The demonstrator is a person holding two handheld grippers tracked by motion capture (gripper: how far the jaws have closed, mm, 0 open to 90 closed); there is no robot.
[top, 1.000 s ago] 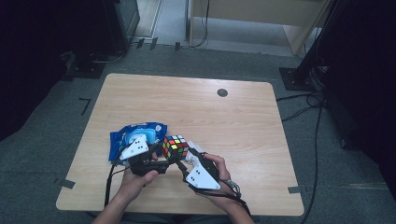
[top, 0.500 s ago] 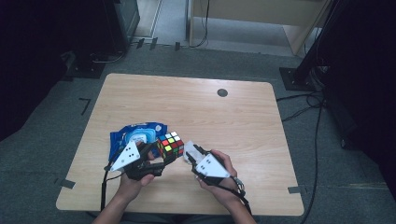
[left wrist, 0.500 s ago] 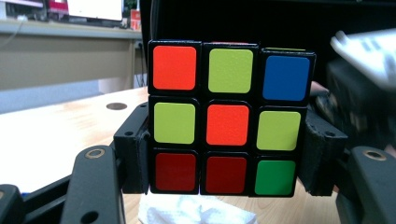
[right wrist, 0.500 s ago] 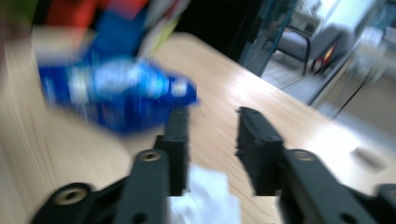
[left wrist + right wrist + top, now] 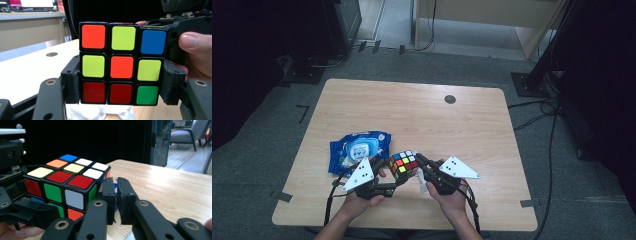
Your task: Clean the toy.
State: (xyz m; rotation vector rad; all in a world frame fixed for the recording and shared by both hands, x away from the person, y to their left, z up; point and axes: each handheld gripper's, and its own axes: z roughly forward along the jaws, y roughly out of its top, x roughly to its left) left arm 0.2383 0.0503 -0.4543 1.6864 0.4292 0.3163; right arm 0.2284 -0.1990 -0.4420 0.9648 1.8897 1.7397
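Wooden table point(image 5: 422, 120) stands on grey carpet point(image 5: 287, 145) amid dark surroundings.

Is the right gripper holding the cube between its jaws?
No, the right gripper is shut beside the cube, with nothing between its jaws.

My table point(image 5: 472, 125) is a pale wooden top with rounded corners, standing on grey carpet point(image 5: 262, 165). A blue packet of wet wipes point(image 5: 357, 150) lies flat on its near left part. A small dark round disc point(image 5: 450, 99) sits in the far right part, well apart from the packet. A crumpled white tissue point(image 5: 100, 113) lies near the front edge.
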